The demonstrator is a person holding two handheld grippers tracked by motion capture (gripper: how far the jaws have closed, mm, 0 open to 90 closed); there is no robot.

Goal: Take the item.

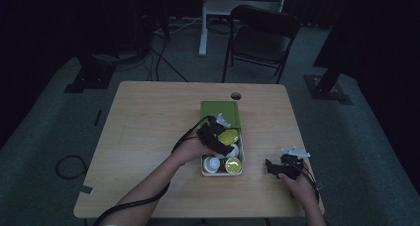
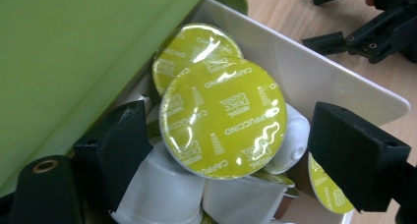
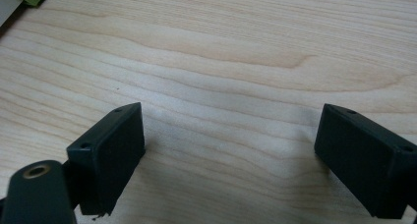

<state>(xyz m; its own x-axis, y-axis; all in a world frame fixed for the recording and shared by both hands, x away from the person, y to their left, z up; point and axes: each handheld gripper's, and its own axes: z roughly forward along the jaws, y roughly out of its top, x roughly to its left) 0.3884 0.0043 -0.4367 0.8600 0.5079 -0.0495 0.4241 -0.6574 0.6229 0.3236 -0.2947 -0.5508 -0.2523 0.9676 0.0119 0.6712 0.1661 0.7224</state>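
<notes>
A white box [image 1: 221, 173] with its green lid [image 1: 220, 113] open stands at the table's middle and holds several coffee capsules. My left gripper [image 1: 218, 137] reaches down into it. In the left gripper view its jaws [image 2: 233, 130] stand on either side of a yellow-lidded capsule [image 2: 223, 118], with a small gap at each pad. A second yellow capsule [image 2: 196, 42] lies behind it and white capsule bodies [image 2: 162, 194] below. My right gripper [image 1: 271, 167] rests on the table to the right of the box, jaws [image 3: 228, 140] wide apart over bare wood [image 3: 221, 47].
The box's white wall [image 2: 305, 71] and green lid [image 2: 74, 47] hem in the left jaws. The other gripper [image 2: 344, 37] lies just beyond the wall. A cable hole [image 1: 236, 95] sits behind the lid. A black chair [image 1: 262, 35] stands past the table's far edge.
</notes>
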